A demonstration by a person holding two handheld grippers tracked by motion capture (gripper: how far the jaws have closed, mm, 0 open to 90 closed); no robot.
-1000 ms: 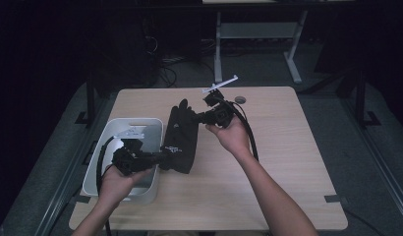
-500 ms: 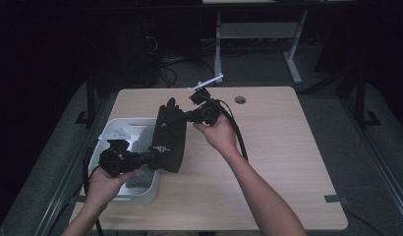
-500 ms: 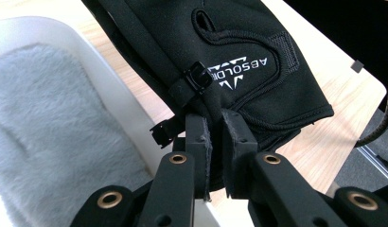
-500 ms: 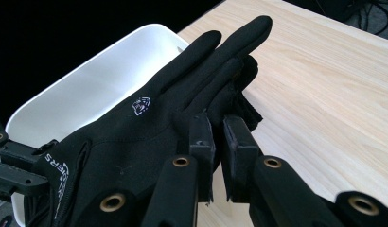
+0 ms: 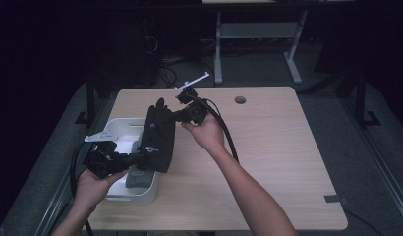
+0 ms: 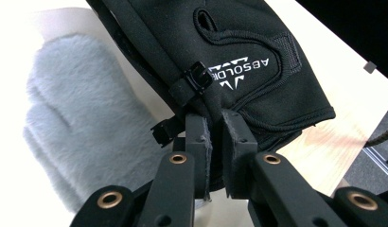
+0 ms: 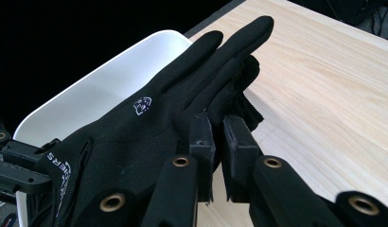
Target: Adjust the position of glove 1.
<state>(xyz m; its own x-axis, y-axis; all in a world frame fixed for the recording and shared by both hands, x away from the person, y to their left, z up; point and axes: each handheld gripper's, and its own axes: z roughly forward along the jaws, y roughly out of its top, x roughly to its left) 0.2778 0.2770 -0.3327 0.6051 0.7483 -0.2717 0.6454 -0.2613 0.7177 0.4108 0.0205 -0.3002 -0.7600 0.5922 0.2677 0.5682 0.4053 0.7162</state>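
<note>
Both grippers pinch the black glove (image 5: 159, 135): left gripper (image 5: 146, 156) clamped on its cuff, right gripper (image 5: 179, 115) on its finger end; long axis spanning between them, above the white bin (image 5: 122, 127).

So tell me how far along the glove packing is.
Done: a grey fuzzy glove already lies in the white bin. In hand: both tongs are shut on the black glove, the left tongs at its cuff and the right tongs near its fingers, holding it over the bin's edge. Left: lowering it in and letting go.
</note>
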